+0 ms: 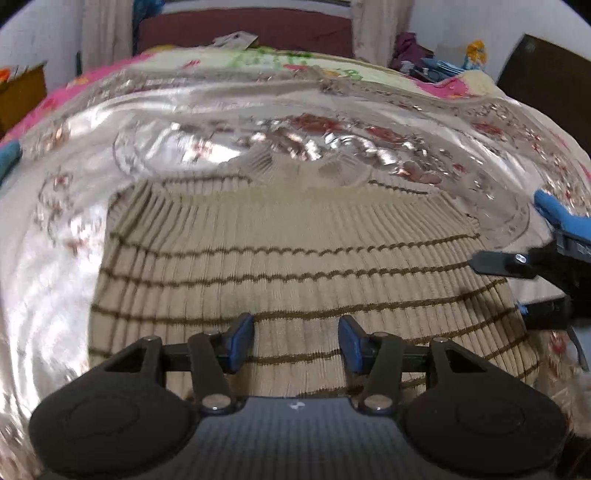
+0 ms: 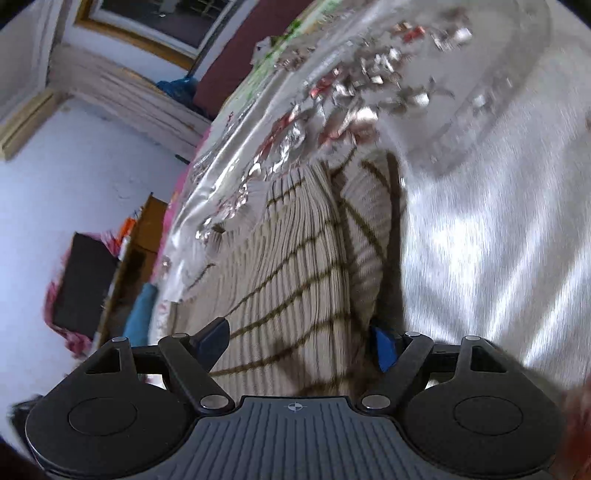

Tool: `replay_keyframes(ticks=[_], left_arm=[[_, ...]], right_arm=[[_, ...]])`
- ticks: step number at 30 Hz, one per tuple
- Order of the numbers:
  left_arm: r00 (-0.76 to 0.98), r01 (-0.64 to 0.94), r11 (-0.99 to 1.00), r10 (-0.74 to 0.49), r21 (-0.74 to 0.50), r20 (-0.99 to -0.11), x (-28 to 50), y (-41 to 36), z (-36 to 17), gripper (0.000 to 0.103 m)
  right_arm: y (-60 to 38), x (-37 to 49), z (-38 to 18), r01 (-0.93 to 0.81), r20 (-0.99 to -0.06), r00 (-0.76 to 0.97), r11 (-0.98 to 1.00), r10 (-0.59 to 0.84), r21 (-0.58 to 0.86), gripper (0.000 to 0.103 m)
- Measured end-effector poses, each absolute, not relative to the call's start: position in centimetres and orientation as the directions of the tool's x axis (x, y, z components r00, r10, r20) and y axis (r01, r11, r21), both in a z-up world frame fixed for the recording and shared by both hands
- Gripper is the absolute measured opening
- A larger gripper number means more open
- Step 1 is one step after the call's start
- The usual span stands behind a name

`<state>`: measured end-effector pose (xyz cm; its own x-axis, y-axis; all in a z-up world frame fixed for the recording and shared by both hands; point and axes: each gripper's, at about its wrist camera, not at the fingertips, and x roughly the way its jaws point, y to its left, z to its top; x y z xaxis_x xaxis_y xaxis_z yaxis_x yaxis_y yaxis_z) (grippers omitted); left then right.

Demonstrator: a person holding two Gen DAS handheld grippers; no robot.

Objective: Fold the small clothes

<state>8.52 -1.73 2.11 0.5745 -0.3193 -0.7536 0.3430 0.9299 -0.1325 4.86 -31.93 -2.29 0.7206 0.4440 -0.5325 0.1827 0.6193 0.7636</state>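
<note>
A beige ribbed knit garment with thin brown stripes lies flat on a glossy flower-printed plastic cover. My left gripper hovers over the garment's near part. Its jaws are half apart with only flat cloth showing between the blue pads. My right gripper comes in at the garment's right edge. In the right wrist view the garment has a folded-over edge strip. The right gripper is rolled sideways and straddles that edge with wide jaws. Its right pad is partly hidden beside the cloth.
A pink flowered blanket lies under the plastic cover. Behind it are a maroon headboard and a heap of clothes. A wooden box stands at the left, with a dark panel at the right. A blue cloth hangs off the edge.
</note>
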Motion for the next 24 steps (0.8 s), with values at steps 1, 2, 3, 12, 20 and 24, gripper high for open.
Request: replay_keyframes(ticks=[1,2,3,12,20,24], left_arm=[[0.576,0.331,0.933,-0.315,-0.138,-0.754,8.5,-1.7,1.9,0.053],[0.578,0.326,0.935,-0.314,-0.139,-0.753,8.3,-1.8,1.9,0.053],[0.582,0.331,0.935,-0.311,-0.130,-0.752,8.0,-1.9,1.9,0.053],[0.640,0.414,0.910,-0.298,-0.009,-0.708,7.8,-2.6,2.2,0.053],[0.644,0.502,0.863,-0.330,0.055,-0.690,7.7,-3.2,-0.4,0.062],[0.601,0.505,0.861,-0.400,-0.060,-0.692,8.0,-0.9,0.9,0.062]], right_arm=[[-31.8,4.8,-2.3,0.180,-0.537,0.719,0.628,0.441,0.757,0.077],[-31.9,4.8,-2.4,0.178,-0.535,0.719,0.626,0.443,0.759,0.077],[-32.0,4.8,-2.6,0.182,-0.525,0.726,0.612,0.443,0.769,0.077],[-33.0,5.0,-4.1,0.261,-0.501,0.762,0.514,0.410,0.817,0.037],[-29.0,5.7,3.5,0.193,-0.460,0.781,0.536,0.423,0.822,0.022],[-24.5,8.5,7.5,0.144,-0.492,0.759,0.628,0.426,0.765,0.022]])
